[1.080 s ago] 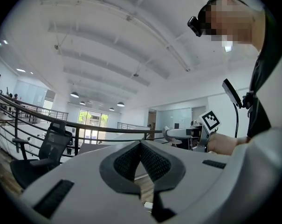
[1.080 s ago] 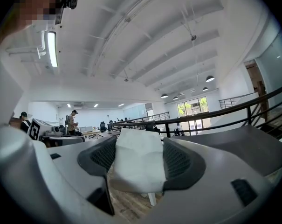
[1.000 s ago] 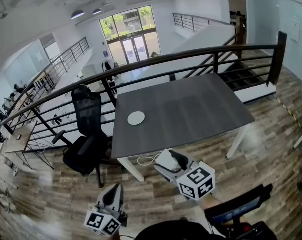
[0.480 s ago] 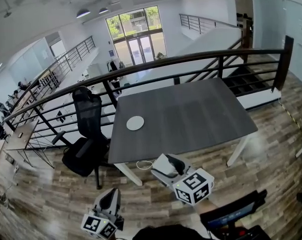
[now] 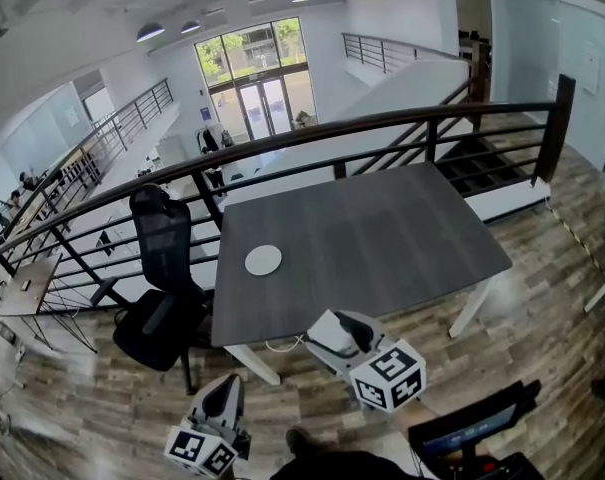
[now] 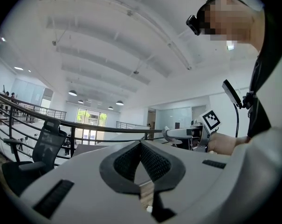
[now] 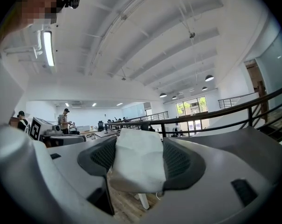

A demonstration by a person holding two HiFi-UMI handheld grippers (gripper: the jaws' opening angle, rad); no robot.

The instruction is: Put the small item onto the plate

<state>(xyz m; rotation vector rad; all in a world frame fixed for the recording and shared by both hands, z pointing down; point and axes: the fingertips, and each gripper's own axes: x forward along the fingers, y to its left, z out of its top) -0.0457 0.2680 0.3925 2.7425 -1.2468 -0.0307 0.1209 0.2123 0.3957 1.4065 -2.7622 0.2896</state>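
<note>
A small round white plate [image 5: 263, 260] lies near the left edge of the dark grey table [image 5: 382, 238]. My right gripper [image 5: 325, 332] hangs over the floor just short of the table's front edge. It is shut on a small white crumpled item [image 7: 137, 164], which fills the gap between its dark pads. My left gripper [image 5: 225, 386] sits lower and further left, over the wooden floor. In the left gripper view its jaws [image 6: 141, 146] meet at the tips with nothing between them. The right gripper [image 6: 180, 133] also shows there, off to the right.
A black office chair [image 5: 154, 288] stands at the table's left side. A dark railing [image 5: 382, 123] runs behind the table, with a drop beyond it. A white cable [image 5: 279, 345] hangs under the front edge. A black device [image 5: 472, 426] sits at the lower right.
The head view has shifted, so the table and plate sit slightly lower and further left in it. Both grippers hold about the same pose, the right still gripping the white item.
</note>
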